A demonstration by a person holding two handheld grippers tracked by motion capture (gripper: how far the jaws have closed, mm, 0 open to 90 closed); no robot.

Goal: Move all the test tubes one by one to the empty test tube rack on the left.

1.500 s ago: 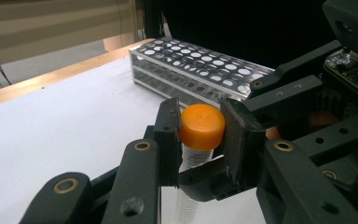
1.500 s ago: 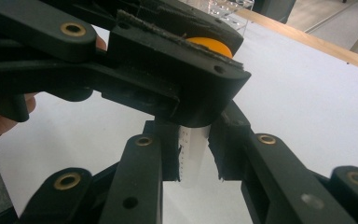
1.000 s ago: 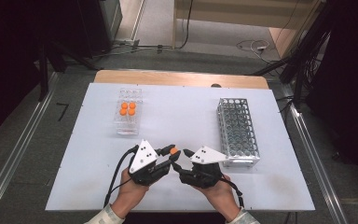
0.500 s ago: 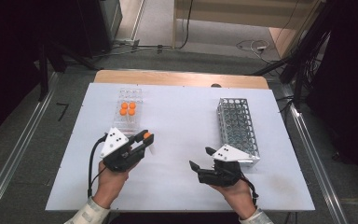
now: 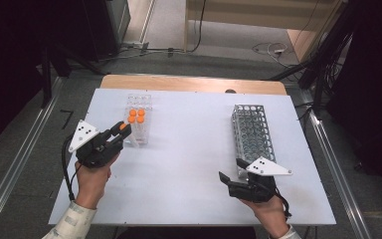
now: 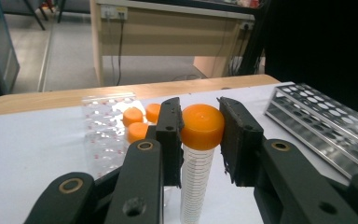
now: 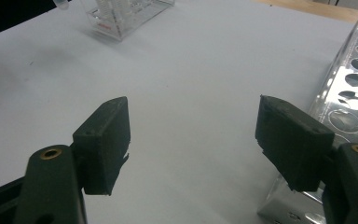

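The tube with the orange cap (image 6: 201, 140) stands upright between the two black jaws of the left tool (image 6: 200, 137), which are pinched on it just at the cap and the top of the clear body. In the high view the same tube (image 5: 123, 128) is above the desk (image 5: 189, 149), just beside the near end of the clear plastic rack (image 5: 138, 119), where four other orange caps (image 5: 137, 116) sit together in their holes. The left tool (image 5: 117, 133) is carried by the left hand (image 5: 92, 174) over the left part of the desk. The right tool (image 7: 193, 140) has its jaws spread wide, they have just been opening, and nothing is between them except the white desk below. In the high view the right tool (image 5: 231, 180) is near the front edge of the desk, close beside the near end of the metal rack (image 5: 251, 132), and the right hand (image 5: 268, 211) holds it well apart from the left tool.
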